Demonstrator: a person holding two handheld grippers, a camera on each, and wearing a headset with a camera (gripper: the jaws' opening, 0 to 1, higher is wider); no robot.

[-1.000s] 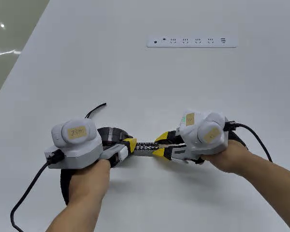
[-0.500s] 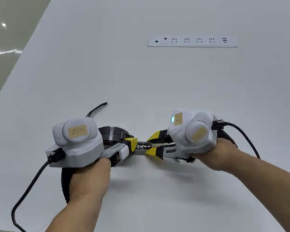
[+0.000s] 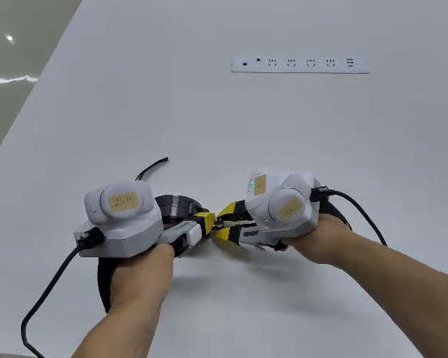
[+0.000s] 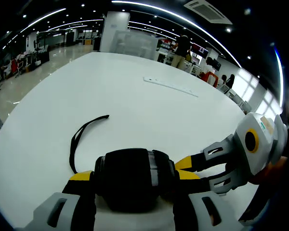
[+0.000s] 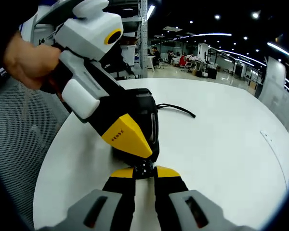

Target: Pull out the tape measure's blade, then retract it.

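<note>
Left gripper [image 4: 134, 180] clamps the tape measure [image 4: 130, 166]; right gripper [image 5: 144, 174] pinches its blade [image 5: 143, 166].

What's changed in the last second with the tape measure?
The right tool moved toward the left tool, still pinching the blade, whose exposed length shrank to almost nothing. The left tool kept gripping the tape measure case in place. The power strip stayed put.

Left claw [image 3: 202, 221] and right claw [image 3: 225, 221]: rounded white-grey housings [image 3: 127, 224]; yellow-tipped black jaws; tan labels [image 3: 122, 200]; black cables [image 3: 51, 285]
</note>
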